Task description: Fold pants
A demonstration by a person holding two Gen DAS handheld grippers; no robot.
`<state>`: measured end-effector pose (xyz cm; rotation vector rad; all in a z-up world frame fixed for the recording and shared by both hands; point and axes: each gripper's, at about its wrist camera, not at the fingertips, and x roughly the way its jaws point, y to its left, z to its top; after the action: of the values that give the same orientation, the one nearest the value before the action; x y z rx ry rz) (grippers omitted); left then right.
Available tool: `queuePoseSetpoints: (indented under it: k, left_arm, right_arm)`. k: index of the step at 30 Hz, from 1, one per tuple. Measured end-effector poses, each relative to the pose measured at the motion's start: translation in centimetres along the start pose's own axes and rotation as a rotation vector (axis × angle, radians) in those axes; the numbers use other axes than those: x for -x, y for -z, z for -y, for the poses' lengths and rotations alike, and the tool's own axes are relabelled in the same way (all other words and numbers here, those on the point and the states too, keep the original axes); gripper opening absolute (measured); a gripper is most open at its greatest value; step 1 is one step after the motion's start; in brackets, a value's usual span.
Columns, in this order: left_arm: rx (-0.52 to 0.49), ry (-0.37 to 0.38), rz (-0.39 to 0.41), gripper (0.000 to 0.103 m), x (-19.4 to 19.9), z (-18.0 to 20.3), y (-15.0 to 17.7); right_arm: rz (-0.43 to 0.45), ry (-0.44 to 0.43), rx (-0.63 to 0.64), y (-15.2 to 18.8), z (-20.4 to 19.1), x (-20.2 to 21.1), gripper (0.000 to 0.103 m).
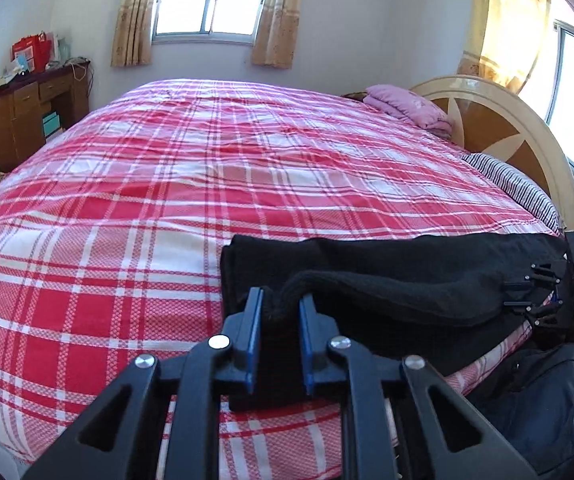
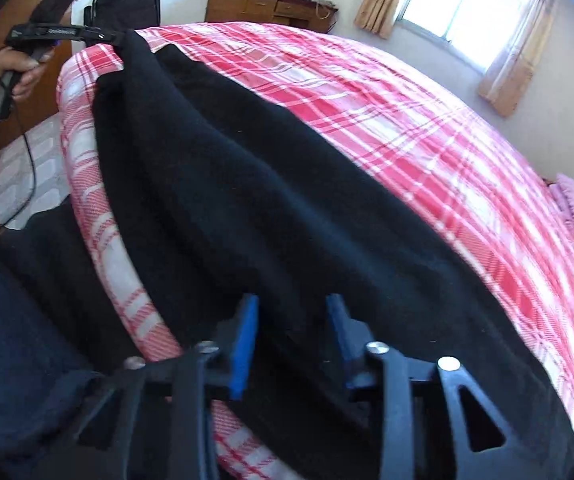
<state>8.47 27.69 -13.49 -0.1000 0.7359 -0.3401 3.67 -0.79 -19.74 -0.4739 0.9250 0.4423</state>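
Note:
Black pants [image 1: 387,280] lie along the near edge of a bed with a red and white plaid cover [image 1: 207,168]. My left gripper [image 1: 281,300] is shut on one end of the pants, with a raised fold of black cloth between its blue pads. My right gripper [image 2: 293,304] is shut on the other end; cloth bunches between its pads. In the left wrist view the right gripper [image 1: 543,292] shows at the far right, at the pants' end. In the right wrist view the pants [image 2: 247,184] stretch away to the left gripper [image 2: 107,36] at the bed's corner.
A wooden desk [image 1: 27,108] with red bags stands at the far left wall. A pink folded blanket [image 1: 411,108] and a striped pillow [image 1: 515,184] lie by the round headboard [image 1: 507,128]. Dark bags [image 1: 535,396] sit beside the bed at the right.

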Motion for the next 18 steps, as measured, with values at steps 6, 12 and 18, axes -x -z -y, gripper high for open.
queuePoseSetpoints:
  k: [6,12,18]
  left_arm:
    - [0.051,0.03,0.004,0.018,0.2,-1.0,1.2]
    - [0.087,0.055,0.011,0.018,0.0,-1.4,1.5]
    - [0.057,0.044,0.029,0.018,0.5,-1.1,0.8]
  right_arm:
    - [0.006,-0.105,-0.027,0.0,0.2,0.9,0.036]
    - [-0.011,0.013,0.053,0.1,-1.2,-0.5,0.039]
    - [0.081,0.007,-0.004,-1.5,0.1,2.9,0.003]
